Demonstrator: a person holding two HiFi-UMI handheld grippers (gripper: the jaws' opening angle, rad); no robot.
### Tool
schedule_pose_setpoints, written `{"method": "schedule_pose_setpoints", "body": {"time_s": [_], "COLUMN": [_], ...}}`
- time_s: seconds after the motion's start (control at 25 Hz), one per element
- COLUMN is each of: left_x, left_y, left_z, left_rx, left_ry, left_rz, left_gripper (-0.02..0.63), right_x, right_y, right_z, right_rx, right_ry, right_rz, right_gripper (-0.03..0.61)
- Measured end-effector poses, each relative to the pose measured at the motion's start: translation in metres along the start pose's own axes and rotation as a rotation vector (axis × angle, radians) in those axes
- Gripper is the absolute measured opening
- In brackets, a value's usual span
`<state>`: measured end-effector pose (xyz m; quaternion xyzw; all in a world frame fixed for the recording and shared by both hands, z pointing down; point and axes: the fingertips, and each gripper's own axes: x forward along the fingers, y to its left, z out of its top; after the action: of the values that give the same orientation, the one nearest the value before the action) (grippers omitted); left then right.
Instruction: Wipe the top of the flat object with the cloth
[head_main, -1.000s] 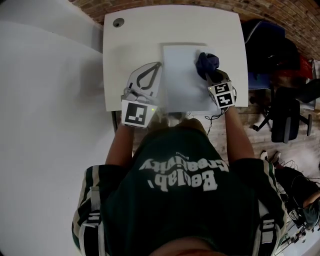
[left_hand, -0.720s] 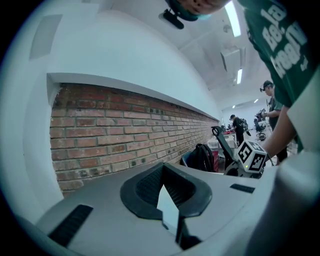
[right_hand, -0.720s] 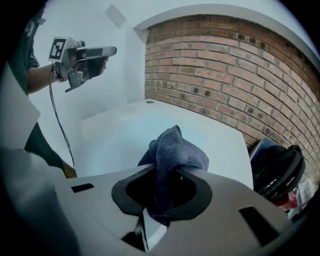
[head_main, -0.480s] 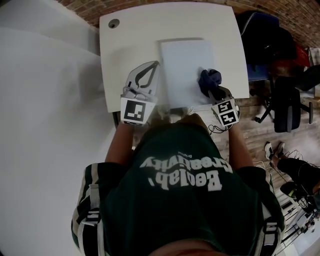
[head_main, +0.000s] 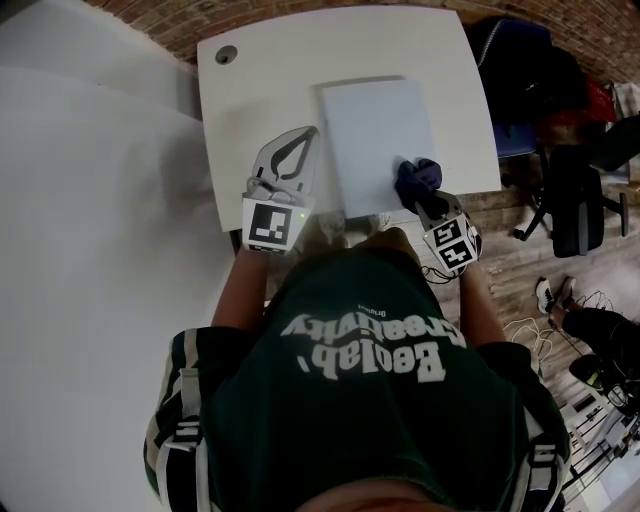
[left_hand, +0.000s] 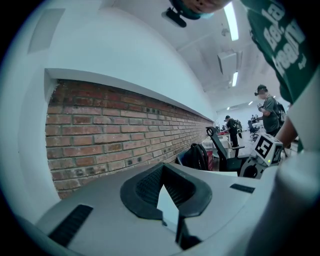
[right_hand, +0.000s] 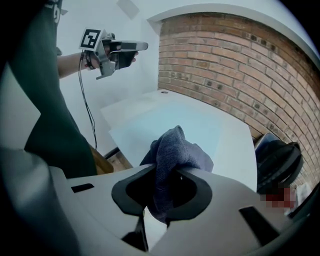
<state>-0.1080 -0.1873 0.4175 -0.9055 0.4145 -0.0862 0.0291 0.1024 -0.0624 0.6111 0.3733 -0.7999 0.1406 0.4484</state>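
Right gripper (head_main: 428, 203), clamped on dark blue towelling cloth (head_main: 416, 178), has dragged it to near edge of pale flat rectangular panel (head_main: 375, 130); right strip likely wiped. Left gripper (head_main: 316, 129): jaws together, empty.

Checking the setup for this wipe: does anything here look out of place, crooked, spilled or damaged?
Nothing stands out. The flat object lies roughly square on the table, and the cloth is bunched in the right gripper at its near right corner. No spill shows.
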Motion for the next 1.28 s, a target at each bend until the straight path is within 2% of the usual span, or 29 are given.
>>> {"method": "schedule_pose_setpoints", "body": {"time_s": [0.2, 0.36, 0.56, 0.8, 0.96, 1.28], "left_x": [-0.006, -0.017, -0.032, -0.049, -0.058, -0.073], "left_y": [0.004, 0.009, 0.023, 0.031, 0.035, 0.043], "left_z": [0.001, -0.008, -0.014, -0.015, -0.016, -0.026], "left_rx": [-0.002, -0.024, -0.024, -0.036, -0.069, -0.060], "left_ry": [0.005, 0.009, 0.025, 0.029, 0.020, 0.064], "left_rz": [0.020, 0.041, 0.083, 0.127, 0.156, 0.199], "left_gripper": [-0.006, -0.006, -0.006, -0.006, -0.006, -0.006], "right_x": [0.010, 0.024, 0.042, 0.045, 0.064, 0.121], "right_y": [0.027, 0.064, 0.106, 0.097, 0.078, 0.010], "right_z": [0.027, 0.048, 0.077, 0.087, 0.103, 0.172], "right_rx": [-0.054, -0.069, -0.140, -0.145, -0.161, -0.169], "right_ry": [-0.033, -0.061, -0.093, -0.094, -0.102, -0.105], "right_rz": [0.095, 0.203, 0.320, 0.298, 0.249, 0.106], "right_gripper": [0.049, 0.049, 0.049, 0.049, 0.049, 0.051]}}
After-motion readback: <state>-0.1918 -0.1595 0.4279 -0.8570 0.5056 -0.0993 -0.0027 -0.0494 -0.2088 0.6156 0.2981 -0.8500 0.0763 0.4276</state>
